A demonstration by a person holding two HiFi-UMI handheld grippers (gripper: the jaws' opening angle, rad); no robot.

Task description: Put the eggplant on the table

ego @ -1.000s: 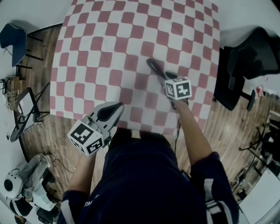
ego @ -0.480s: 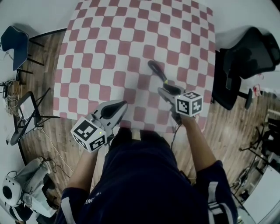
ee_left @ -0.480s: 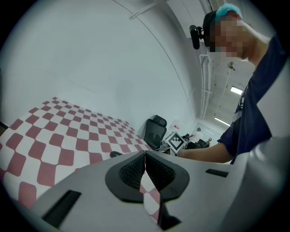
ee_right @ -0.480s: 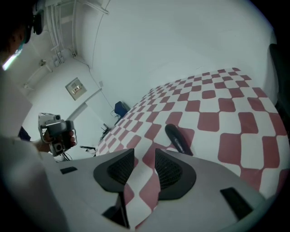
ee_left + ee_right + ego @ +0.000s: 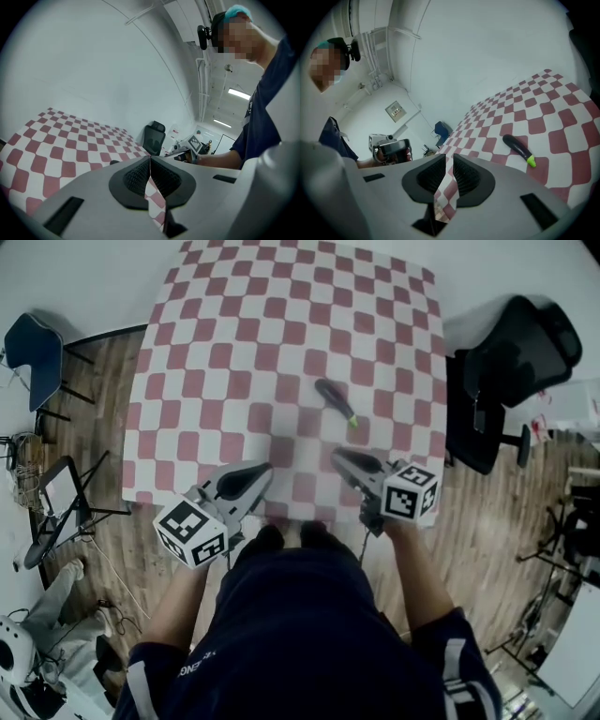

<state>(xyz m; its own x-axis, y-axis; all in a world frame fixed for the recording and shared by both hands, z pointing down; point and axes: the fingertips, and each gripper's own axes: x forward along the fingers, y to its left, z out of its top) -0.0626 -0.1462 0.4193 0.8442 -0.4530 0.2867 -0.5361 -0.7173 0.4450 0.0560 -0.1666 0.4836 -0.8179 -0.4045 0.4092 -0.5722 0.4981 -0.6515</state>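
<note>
On the checkered table [image 5: 234, 334], right of centre, the eggplant [image 5: 336, 401] is lying free; nearer, the right gripper [image 5: 339, 457] is closing its empty jaws; the left gripper [image 5: 258, 470] is hovering pinched together, empty.

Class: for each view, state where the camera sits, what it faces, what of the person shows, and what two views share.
Head view: on the head, facing down at the table; torso, left gripper, right gripper show.
Left gripper view: on that gripper, facing across the table to a chair; right arm shows.
Right gripper view: on that gripper, empty jaws closing, facing the eggplant; left arm shows.
Shared: eggplant, with head view.
</note>
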